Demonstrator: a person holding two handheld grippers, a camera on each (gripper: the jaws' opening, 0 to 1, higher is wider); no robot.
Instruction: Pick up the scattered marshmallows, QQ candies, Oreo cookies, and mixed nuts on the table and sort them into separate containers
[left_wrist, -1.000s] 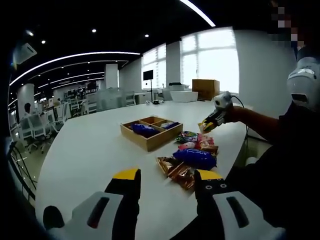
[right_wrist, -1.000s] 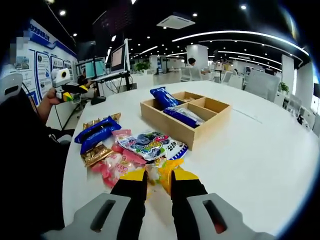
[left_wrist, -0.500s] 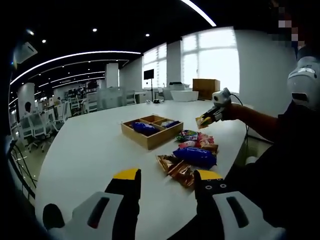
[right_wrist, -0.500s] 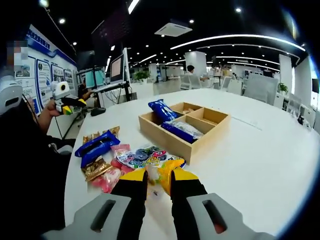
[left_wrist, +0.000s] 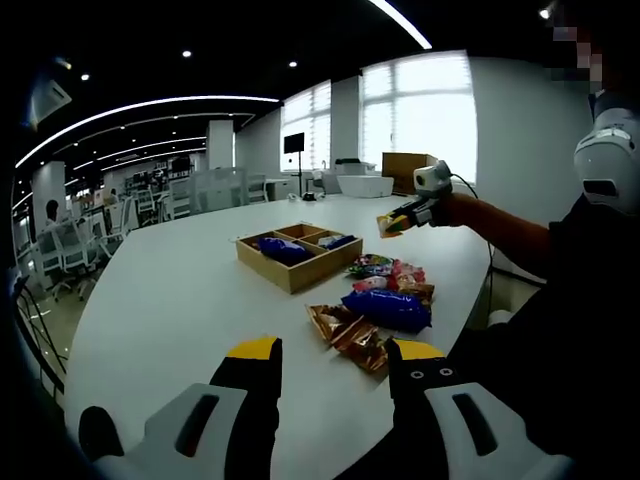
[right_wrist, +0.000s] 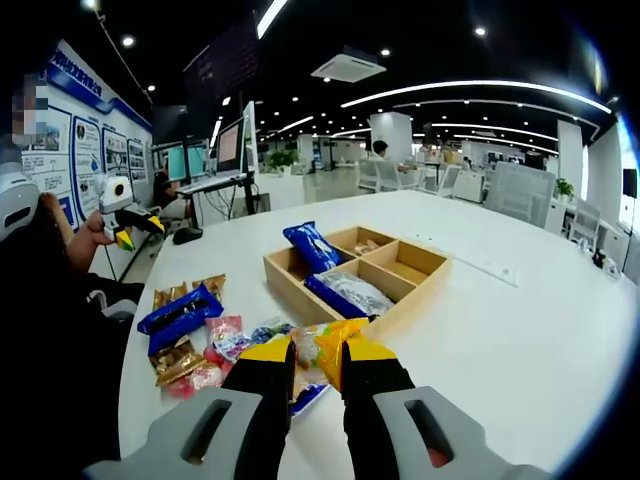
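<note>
My right gripper (right_wrist: 318, 356) is shut on a yellow-orange snack packet (right_wrist: 322, 336), held above the table just in front of the wooden divided box (right_wrist: 400, 300). A blue cookie packet (right_wrist: 309, 246) leans in the box's back left section, and a clear whitish packet (right_wrist: 350, 292) lies in a front one. From the left gripper view, that right gripper (left_wrist: 403, 216) hangs in the air with the yellow packet (left_wrist: 388, 226) beyond the box (left_wrist: 297, 270). My left gripper (left_wrist: 335, 350) is open and empty, near the table's front edge, short of the brown packets (left_wrist: 350, 335).
Loose packets lie left of the box: a blue one (right_wrist: 180, 312), pink and brown ones (right_wrist: 190, 365), colourful ones (left_wrist: 385, 270). The person's arm (left_wrist: 520, 245) reaches over the table's right side. The white table (left_wrist: 170, 300) is broad, with office chairs beyond.
My right gripper has lifted the yellow packet off the pile and carried it up toward the wooden box. The left gripper stays open in the same place.
</note>
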